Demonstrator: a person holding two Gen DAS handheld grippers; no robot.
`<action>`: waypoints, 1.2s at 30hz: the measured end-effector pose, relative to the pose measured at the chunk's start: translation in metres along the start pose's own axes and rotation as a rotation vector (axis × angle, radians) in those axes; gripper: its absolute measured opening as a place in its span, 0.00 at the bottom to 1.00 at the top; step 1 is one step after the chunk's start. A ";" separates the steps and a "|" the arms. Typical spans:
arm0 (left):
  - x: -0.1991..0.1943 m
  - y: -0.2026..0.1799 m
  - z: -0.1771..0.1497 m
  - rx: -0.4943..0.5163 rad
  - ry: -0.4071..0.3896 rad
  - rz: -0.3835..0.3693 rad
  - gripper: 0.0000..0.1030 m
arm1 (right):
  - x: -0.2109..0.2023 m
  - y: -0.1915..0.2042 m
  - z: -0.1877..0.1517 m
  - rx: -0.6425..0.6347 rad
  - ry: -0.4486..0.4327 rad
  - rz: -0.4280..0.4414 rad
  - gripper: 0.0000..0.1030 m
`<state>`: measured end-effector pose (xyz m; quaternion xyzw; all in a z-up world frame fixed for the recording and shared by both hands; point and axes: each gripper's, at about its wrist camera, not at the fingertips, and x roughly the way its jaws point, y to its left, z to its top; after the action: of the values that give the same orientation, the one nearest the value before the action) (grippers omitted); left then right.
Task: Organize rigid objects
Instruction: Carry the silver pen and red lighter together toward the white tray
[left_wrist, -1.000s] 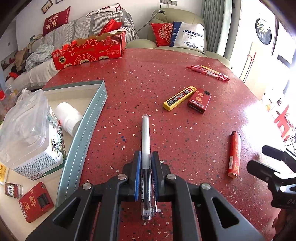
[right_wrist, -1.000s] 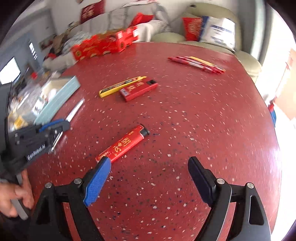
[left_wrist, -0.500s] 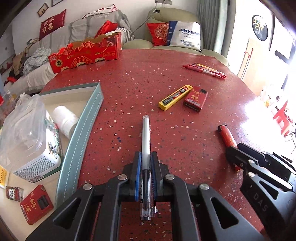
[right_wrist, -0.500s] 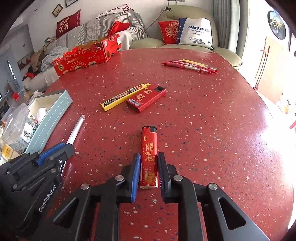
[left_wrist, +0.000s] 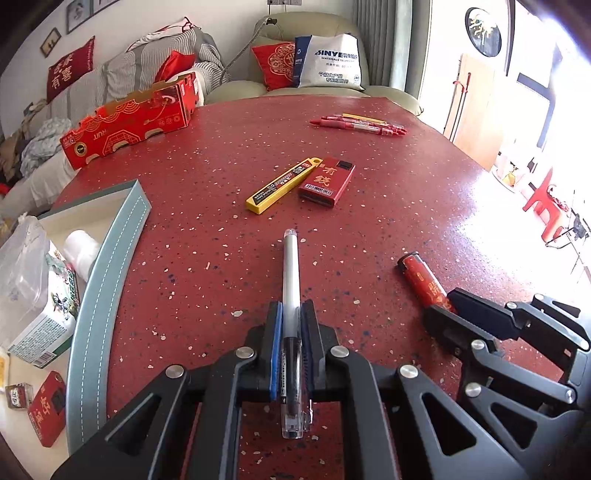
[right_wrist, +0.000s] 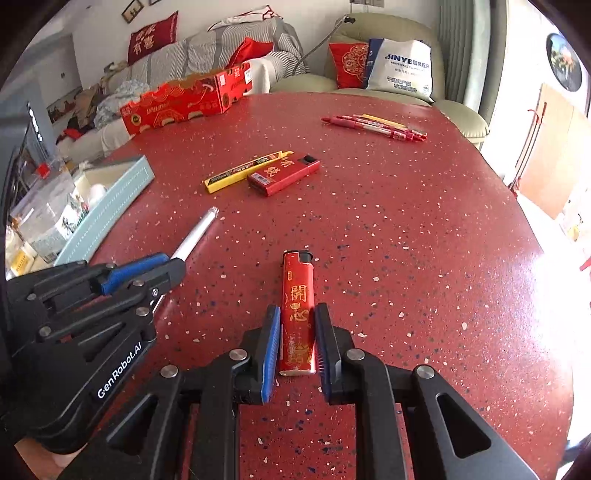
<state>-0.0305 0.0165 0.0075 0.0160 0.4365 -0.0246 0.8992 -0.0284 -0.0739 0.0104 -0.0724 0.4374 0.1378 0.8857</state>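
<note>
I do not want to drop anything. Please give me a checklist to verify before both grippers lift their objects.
1. Left gripper closed on the pen: ok.
2. Pen gripped near its middle: not ok, held toward the rear end.
3. Right gripper closed on the lighter: ok.
4. Lighter straight between the pads: ok.
5. Objects already off the table: cannot tell.
6. Free room in the tray: ok, bare floor at its far corner.

Each gripper (left_wrist: 291, 332) is matte black plastic with blue pads and silver screws. The left gripper (right_wrist: 162, 267) carries white "GenRobot.AI" lettering.
</note>
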 end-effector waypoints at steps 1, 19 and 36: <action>0.000 -0.001 0.000 0.003 -0.001 0.003 0.10 | 0.001 -0.001 -0.001 0.000 -0.004 -0.001 0.19; -0.005 0.005 -0.006 -0.039 -0.004 -0.010 0.10 | -0.014 0.003 -0.011 0.049 -0.092 0.088 0.19; -0.019 0.014 -0.023 -0.054 -0.010 0.001 0.10 | -0.013 0.007 -0.019 0.113 -0.070 0.139 0.19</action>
<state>-0.0594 0.0322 0.0081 -0.0083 0.4323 -0.0123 0.9016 -0.0524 -0.0739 0.0097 0.0133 0.4172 0.1764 0.8914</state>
